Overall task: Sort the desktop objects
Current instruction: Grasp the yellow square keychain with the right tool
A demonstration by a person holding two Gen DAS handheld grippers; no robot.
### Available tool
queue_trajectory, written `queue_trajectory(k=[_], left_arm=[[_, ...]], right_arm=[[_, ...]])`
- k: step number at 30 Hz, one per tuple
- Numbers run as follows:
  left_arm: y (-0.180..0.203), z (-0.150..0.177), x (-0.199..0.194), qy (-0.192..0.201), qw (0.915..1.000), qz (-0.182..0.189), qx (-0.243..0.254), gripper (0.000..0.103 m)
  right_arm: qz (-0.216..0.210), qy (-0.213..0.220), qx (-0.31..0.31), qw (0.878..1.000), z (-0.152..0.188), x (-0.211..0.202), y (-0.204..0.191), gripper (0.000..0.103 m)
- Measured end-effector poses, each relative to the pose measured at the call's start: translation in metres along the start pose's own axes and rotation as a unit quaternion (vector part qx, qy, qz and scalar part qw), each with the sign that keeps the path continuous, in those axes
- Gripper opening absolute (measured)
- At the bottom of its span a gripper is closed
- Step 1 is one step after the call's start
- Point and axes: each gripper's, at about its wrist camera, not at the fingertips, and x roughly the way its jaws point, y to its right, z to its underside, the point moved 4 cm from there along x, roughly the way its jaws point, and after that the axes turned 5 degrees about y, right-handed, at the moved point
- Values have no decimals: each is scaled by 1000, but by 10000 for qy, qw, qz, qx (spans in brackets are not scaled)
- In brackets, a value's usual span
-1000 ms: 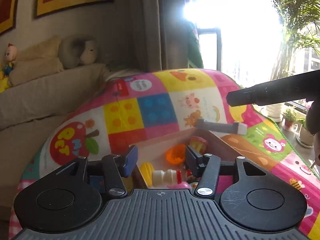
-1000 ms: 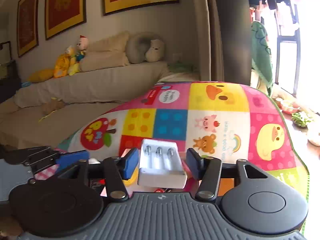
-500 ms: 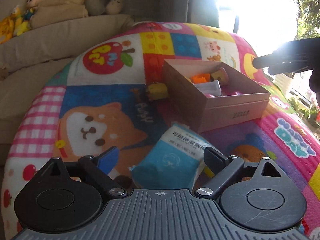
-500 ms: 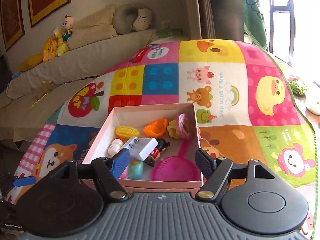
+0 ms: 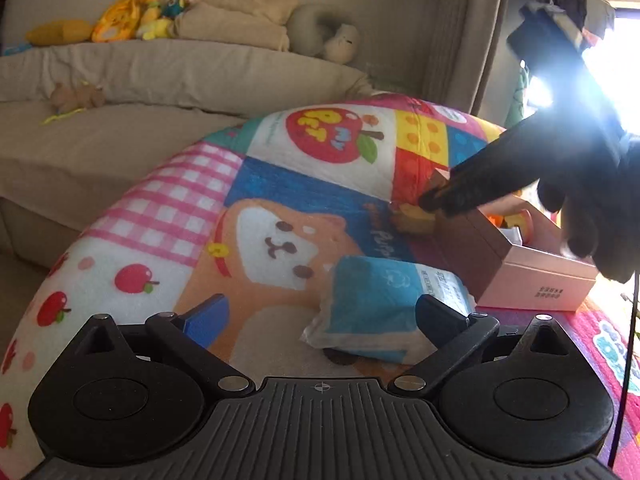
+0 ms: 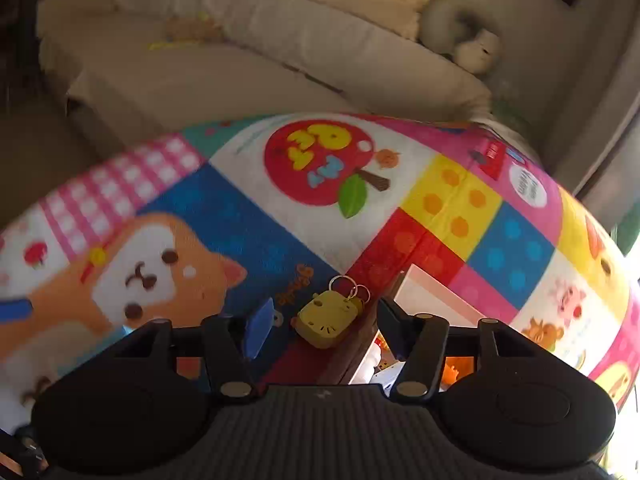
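Jaws wide: keychain right-view, packet left-view.

The play mat looks like soft, matt printed cloth, and the blue packet is wrapped in thin, slightly glossy plastic film. The pink box appears to be smooth matt cardboard. The yellow keychain toy looks like smooth rubbery plastic with shiny metal rings.
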Motion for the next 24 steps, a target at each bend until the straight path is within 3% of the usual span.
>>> queue_trajectory(k=[1,5,7,10,13,16,18,21,24], left_arm=[[0,0,0,0,10000,13,-20,102],[0,2,-1,44,10000,53,-43,102],[0,2,-1,49,9999,87,-62,102],[-2,3,0,46,9999,118,-113,102],[-4,3,0,14,9997,106,-218,102],[-7,3,1,-27,9994,99,-318,102],[-8,4,1,-42,9993,85,-365,102],[-10,4,2,-70,9991,101,-417,102],[-12,4,4,-130,9986,55,-504,102]], right_arm=[[47,-139,-453,9989,3,10,-13,44],[390,-567,-1766,9819,17,42,-39,43],[658,-768,-2364,9664,26,57,-45,43],[695,-1027,-2917,9484,34,74,-53,43],[804,-897,-3167,9409,36,82,-59,23],[834,-575,-2943,9503,29,73,-56,17],[777,-298,-2535,9638,18,49,-48,17],[431,132,-1522,9873,1,-13,-26,17],[-177,430,-248,9986,-3,-79,2,17]])
